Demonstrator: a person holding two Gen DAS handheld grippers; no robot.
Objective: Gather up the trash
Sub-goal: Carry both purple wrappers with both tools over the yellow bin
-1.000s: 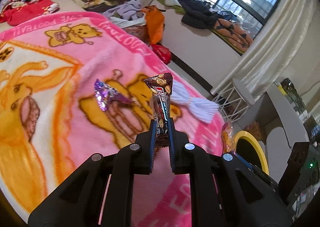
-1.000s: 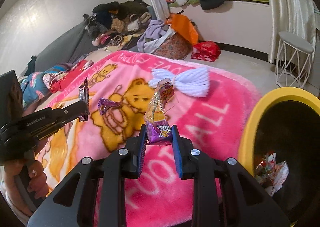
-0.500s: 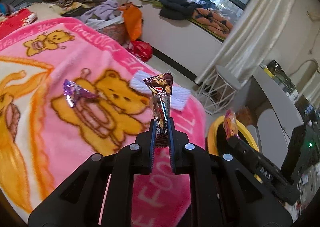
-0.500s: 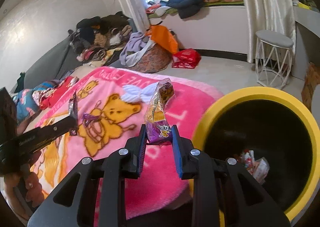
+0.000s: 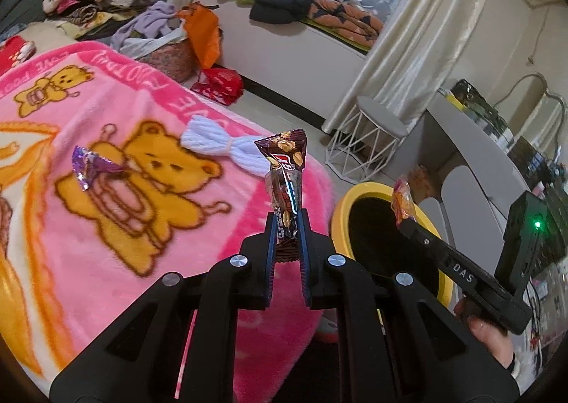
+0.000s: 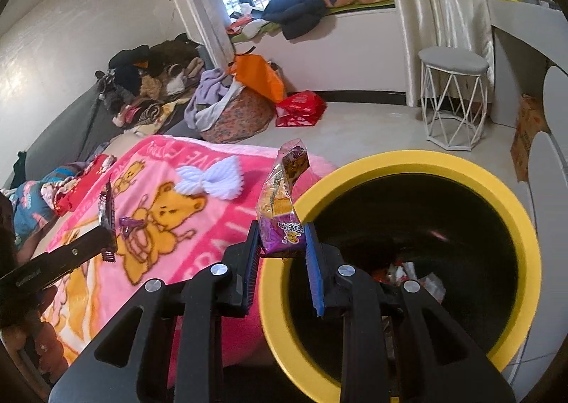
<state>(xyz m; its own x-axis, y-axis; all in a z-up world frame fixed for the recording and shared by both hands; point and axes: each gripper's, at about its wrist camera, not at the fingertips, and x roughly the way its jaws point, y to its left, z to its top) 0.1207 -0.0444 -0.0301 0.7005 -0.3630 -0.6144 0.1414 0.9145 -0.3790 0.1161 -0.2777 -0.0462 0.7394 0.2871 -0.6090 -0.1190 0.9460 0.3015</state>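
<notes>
Both tongs have swung from over the bed toward the yellow bin (image 6: 401, 163). The right tongs (image 6: 282, 243) pinch a light, crinkly purple snack bag (image 6: 280, 211) at its base, above the rim; the left tongs (image 5: 287, 229) clamp a slick brown wrapper (image 5: 285, 183). A foil wrapper (image 5: 88, 168) lies on the fleecy blanket (image 5: 106, 261).

Both handheld tools are matte black plastic: the left gripper (image 5: 287, 243) and right gripper (image 6: 282, 254) each have blue ribbed pads (image 6: 315, 271), silver round screws (image 5: 240, 261) at the linkages, white "DAS" lettering and a green light (image 5: 537, 224).
</notes>
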